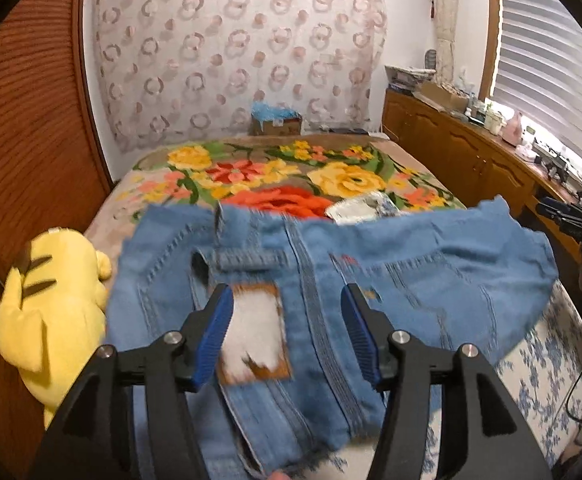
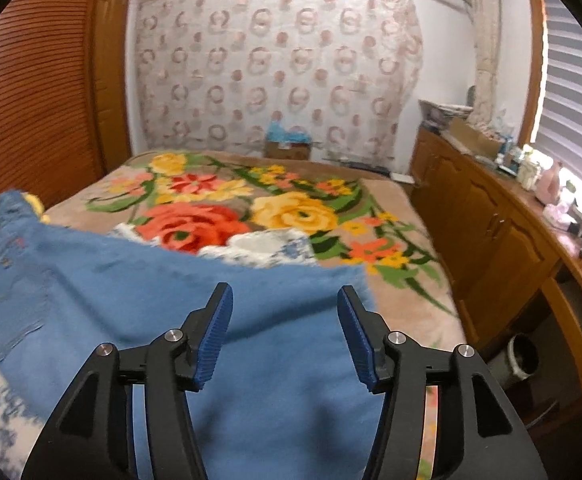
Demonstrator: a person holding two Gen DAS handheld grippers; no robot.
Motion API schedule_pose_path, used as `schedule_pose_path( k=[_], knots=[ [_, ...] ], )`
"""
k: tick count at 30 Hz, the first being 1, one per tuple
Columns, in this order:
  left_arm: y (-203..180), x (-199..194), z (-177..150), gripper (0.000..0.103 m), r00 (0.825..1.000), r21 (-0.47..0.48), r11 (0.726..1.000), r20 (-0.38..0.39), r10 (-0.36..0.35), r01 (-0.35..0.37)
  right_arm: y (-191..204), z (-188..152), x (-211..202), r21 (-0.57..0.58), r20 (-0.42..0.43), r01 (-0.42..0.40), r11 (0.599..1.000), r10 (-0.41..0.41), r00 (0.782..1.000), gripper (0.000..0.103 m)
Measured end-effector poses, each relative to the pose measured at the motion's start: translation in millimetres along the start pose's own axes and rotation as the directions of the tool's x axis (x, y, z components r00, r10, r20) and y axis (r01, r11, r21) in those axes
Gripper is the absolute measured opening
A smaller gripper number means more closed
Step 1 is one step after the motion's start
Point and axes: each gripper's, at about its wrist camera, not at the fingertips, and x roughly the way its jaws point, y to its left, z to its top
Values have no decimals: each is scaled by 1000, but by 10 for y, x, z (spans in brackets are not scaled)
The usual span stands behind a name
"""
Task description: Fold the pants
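Blue denim pants [image 1: 331, 264] lie spread across the near end of the bed [image 2: 423, 312], on top of the floral blanket [image 2: 291, 208]. Waistband end with its leather brand patch [image 1: 255, 332] sits directly under the left claw [image 1: 287, 336]; the plain fabric of the pants extends to the right under the right claw [image 2: 285, 336].

Left claw: jaws parted to a middling width, blue ribbed pads [image 1: 215, 336] on either side of the patch, no pad pressing on cloth. Nothing gripped.

Right claw: jaws parted about the same, pads clear of the denim below. Nothing gripped. Frames are motion-blurred, so fine contact at the pad tips is hard to judge.

A white-and-blue floral cloth [image 2: 267, 248] shows beyond the far edge of the pants. Yellow plush toy [image 1: 51, 312] lies at the left edge of the bed, beside the pants. Wooden cabinet [image 2: 491, 232] runs along the right wall under the window blinds [image 2: 575, 92].
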Motion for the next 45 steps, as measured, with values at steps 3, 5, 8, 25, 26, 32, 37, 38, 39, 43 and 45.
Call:
schedule_pose_path(
  k=[3,5,8,25,26,32,37,38,39,43,45],
  knots=[
    [-66,14,-136,55,1000,-6,1000,-27,-10,10,179,-91,-97,-12,-13,-46,999,46,999,59],
    [-119,18,-218,55,999,0,1000,-43,-17,17,280,-157,-138,-14,-20,-69,998,68,997,60],
    [-190,16,-363,55,998,16,1000,-63,-26,27,416,-260,-203,-13,-34,-102,995,102,994,62],
    [31,-204,-776,55,998,-43,999,-59,7,-10,1009,-804,-291,-61,-124,-204,977,195,973,64],
    [48,-198,-793,55,998,-45,999,-64,8,-11,1025,-816,-282,-67,-128,-203,977,193,973,65],
    [85,-111,-892,55,995,-33,999,-90,34,-37,1041,-893,-163,-87,-154,-190,978,176,972,67],
    [89,-83,-904,55,996,-32,999,-79,35,-38,1049,-953,-103,-110,-170,-180,978,160,972,69],
    [88,-78,-906,55,996,-31,999,-76,37,-40,1057,-957,-90,-115,-175,-180,977,158,972,69],
    [85,-76,-912,55,997,-28,999,-70,42,-44,1057,-954,-82,-116,-179,-181,977,159,971,70],
    [72,-90,-914,44,997,-26,998,-39,59,-60,1078,-963,-28,-125,-203,-180,976,152,967,70],
    [87,-115,-910,40,998,-37,998,-21,52,-53,1107,-971,-3,-142,-217,-175,974,142,966,70]
  ],
)
